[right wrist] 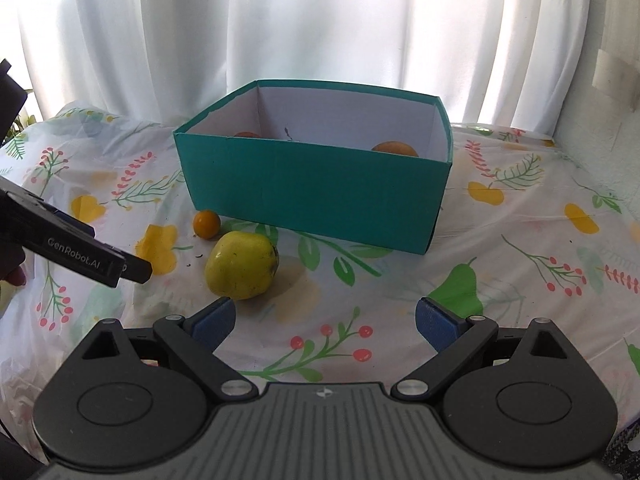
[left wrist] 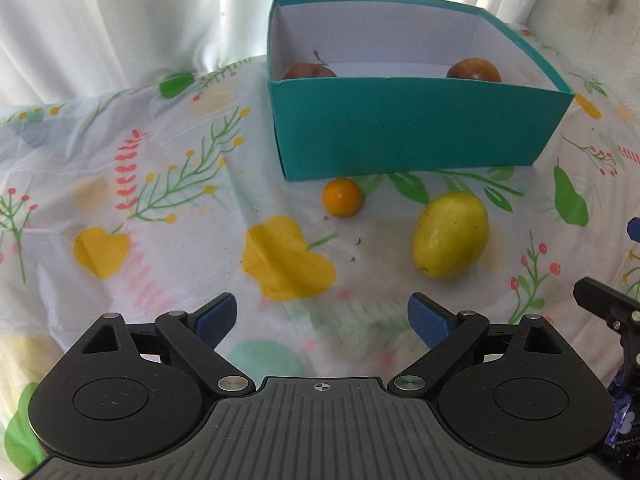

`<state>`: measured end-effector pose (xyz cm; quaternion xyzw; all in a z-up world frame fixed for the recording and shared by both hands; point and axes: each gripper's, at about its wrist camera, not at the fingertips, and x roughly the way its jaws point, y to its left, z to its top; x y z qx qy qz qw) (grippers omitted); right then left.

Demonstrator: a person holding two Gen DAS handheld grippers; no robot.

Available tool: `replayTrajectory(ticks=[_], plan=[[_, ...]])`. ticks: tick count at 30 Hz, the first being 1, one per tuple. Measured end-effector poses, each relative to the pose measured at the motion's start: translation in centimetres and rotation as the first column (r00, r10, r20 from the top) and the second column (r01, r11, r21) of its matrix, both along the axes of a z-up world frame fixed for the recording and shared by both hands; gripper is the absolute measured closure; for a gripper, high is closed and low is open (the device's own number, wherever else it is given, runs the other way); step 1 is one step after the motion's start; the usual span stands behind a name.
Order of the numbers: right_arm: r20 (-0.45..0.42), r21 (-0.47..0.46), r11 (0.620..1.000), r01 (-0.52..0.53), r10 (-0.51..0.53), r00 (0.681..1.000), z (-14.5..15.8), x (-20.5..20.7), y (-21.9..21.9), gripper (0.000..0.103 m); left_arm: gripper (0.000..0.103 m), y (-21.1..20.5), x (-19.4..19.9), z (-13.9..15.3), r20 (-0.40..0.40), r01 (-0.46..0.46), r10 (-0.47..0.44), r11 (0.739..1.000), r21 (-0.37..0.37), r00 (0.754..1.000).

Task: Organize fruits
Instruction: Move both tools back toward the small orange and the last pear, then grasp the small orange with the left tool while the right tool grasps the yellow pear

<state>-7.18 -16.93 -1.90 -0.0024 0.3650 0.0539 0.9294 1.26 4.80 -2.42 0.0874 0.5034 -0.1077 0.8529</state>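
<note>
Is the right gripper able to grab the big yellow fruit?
Probably yes. The right gripper is open and empty, and the yellow-green fruit lies on the tablecloth just ahead to its left, with nothing between; the small orange fruit sits behind it.

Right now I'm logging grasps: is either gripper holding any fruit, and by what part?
Nothing is held. The left gripper and right gripper are both open; the mango and orange lie on the table.
</note>
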Motion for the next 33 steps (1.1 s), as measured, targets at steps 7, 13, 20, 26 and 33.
replayTrajectory(ticks=[7,13,20,26,33], plan=[[-0.021,-0.016,0.997,-0.069,0.069,0.997,-0.8,0.7,1.8,0.006,0.007,-0.1,2.1,0.2,0.024,-0.034,0.035,0.999,-0.036,0.999],[-0.021,-0.046,0.991,-0.125,0.124,0.992,-1.4,2.3,3.6,0.006,0.008,-1.6,4.4,-0.8,0.078,0.004,0.001,0.998,-0.057,0.997],[-0.041,-0.035,0.986,-0.165,0.163,0.986,-2.4,4.2,4.4,0.006,0.017,-2.4,5.9,-1.9,0.096,0.040,-0.034,0.997,-0.063,0.995],[-0.060,-0.035,0.981,-0.189,0.187,0.981,-3.1,6.1,5.0,0.006,0.033,-2.4,7.7,-3.1,0.037,0.035,-0.032,0.995,-0.092,0.999],[-0.082,-0.041,0.973,-0.228,0.225,0.971,-3.9,8.0,6.1,0.012,0.058,-1.9,9.0,-4.2,-0.029,0.042,-0.047,0.989,-0.143,0.999]])
